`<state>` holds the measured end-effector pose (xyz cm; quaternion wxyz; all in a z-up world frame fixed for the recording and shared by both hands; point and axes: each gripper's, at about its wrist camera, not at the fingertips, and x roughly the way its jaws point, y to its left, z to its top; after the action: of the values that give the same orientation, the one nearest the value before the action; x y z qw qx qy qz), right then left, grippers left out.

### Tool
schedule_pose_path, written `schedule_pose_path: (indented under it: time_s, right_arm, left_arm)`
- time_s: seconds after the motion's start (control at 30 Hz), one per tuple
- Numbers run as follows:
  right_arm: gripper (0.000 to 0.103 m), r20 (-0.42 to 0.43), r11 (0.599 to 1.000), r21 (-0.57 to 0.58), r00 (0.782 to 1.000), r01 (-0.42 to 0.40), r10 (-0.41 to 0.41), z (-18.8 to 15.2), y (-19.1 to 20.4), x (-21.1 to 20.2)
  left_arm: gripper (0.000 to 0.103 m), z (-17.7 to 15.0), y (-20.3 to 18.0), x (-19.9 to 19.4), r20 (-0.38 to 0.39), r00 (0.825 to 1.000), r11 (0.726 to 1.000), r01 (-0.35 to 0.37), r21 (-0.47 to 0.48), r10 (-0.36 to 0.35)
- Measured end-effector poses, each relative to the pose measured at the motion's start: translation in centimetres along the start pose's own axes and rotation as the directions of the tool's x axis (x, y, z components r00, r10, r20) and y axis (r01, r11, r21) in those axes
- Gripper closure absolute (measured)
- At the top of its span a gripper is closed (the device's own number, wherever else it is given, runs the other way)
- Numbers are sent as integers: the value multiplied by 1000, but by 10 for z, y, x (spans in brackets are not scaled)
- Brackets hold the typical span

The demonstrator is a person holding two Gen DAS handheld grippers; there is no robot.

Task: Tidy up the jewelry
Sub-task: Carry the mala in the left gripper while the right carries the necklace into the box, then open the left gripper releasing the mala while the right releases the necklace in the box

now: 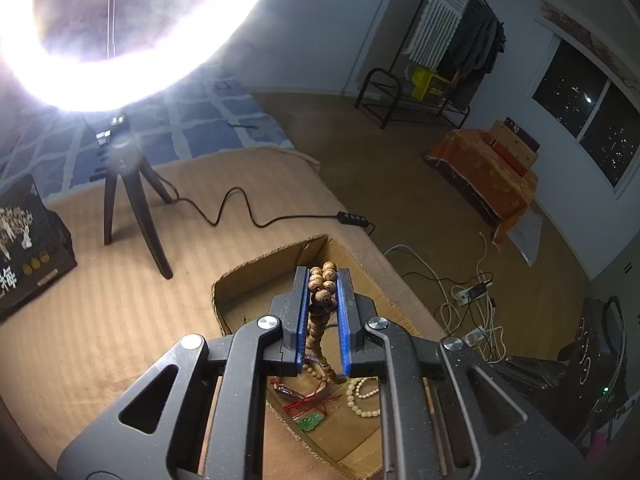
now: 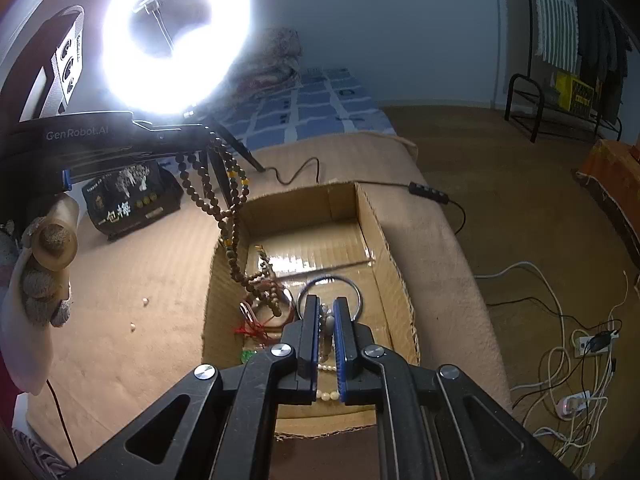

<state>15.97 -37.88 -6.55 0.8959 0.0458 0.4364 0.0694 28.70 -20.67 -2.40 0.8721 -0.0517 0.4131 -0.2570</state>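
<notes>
Two strings of beads are in my grippers, one each. My left gripper [image 1: 323, 280] is pinched shut on the brown bead string [image 1: 322, 292], which hangs down under it into the cardboard box [image 1: 256, 272]. My right gripper [image 2: 326, 312] is squeezed shut on the pale bead string [image 2: 329, 326], right over the box too. Below both grippers lie more beads, a red cord [image 1: 308, 402] and a green charm [image 1: 311, 422]. I think I am putting the beads away. Next I should lower them and let go gently, so they do not tangle.
</notes>
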Motion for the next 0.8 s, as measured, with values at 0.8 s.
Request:
schedule_pose_path:
  time_s: [0.8]
  right_arm:
    - [99,-90,999,22,996,26,-23,-21,-7,41]
  left_arm:
    - [92,-42,6,43,-70,997,999,-35,9,36]
